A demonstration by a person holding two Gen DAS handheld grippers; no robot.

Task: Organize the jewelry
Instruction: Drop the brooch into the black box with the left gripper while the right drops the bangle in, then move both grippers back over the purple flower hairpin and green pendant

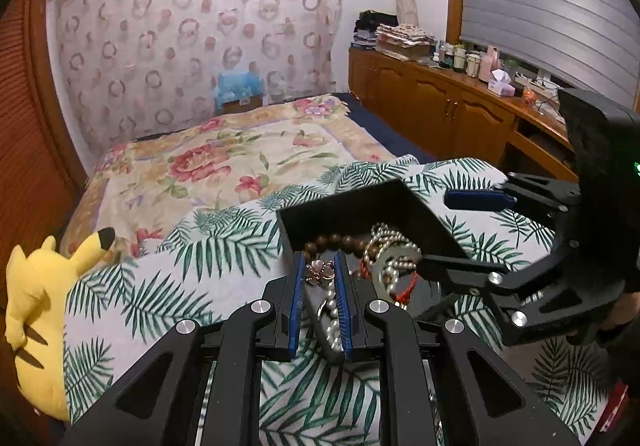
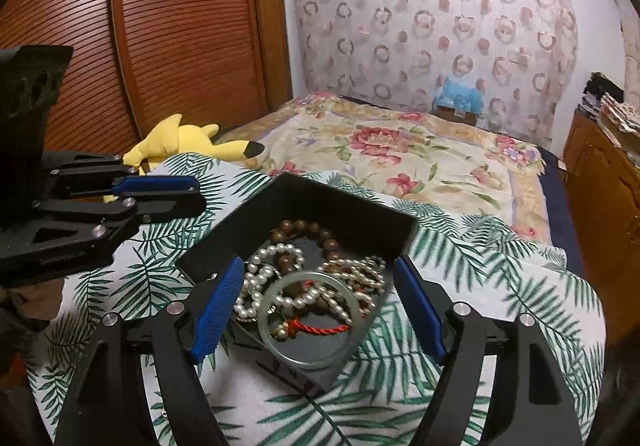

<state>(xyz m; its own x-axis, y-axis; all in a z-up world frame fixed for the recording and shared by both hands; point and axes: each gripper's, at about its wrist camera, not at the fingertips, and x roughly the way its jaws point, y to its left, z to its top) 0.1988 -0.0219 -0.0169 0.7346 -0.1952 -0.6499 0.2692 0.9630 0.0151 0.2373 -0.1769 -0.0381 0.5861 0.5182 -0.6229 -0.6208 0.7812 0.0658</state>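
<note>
Between the left gripper's (image 1: pixel 318 278) nearly closed jaws, pinched: light rose-gold clover-charm pearl chain (image 1: pixel 320 272), slippery, best held by its charm, over black square jewelry box (image 2: pixel 360 222) on palm-leaf bedcover (image 2: pixel 500 278); right gripper's (image 2: pixel 318 306) jaws apart, empty.

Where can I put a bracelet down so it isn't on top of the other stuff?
Bare leaf-print cloth lies between the black box and the yellow plush, and more right of the box. Inside the box it's crowded with pearls, wooden beads and a bangle.
</note>
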